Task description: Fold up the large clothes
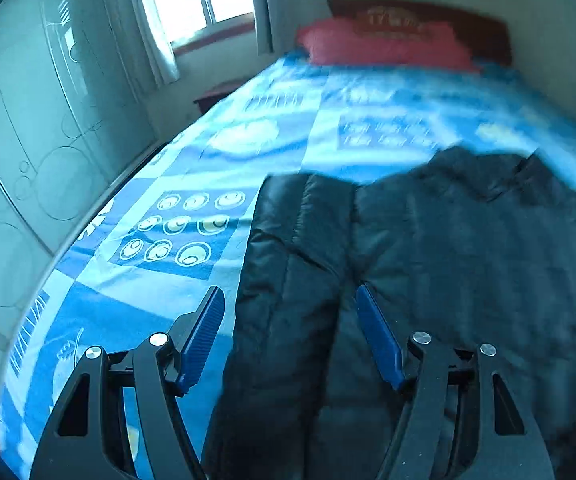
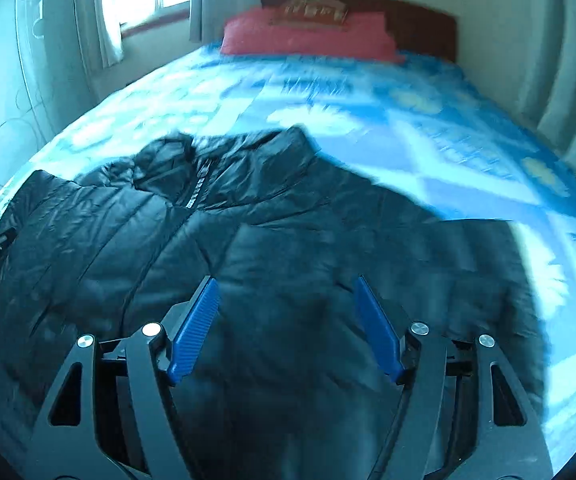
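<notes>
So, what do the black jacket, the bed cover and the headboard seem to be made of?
The black jacket looks like padded synthetic shell, maybe nylon: a slight sheen, stitched puffy channels and a zipper at the collar. The bed cover appears to be soft matte woven cloth, with a flat printed blue pattern. The headboard seems to be dark reddish wood, but blur leaves this uncertain.

The jacket (image 2: 288, 240) was black and quilted, with a silvery zip (image 2: 199, 184). The bedspread (image 1: 176, 232) was a blue and pale-blue patchwork with cream rings. The pillow (image 2: 307, 38) was red, the headboard (image 2: 423, 26) dark brown. Both grippers' pads (image 1: 202, 334) were ribbed blue on black arms.
</notes>
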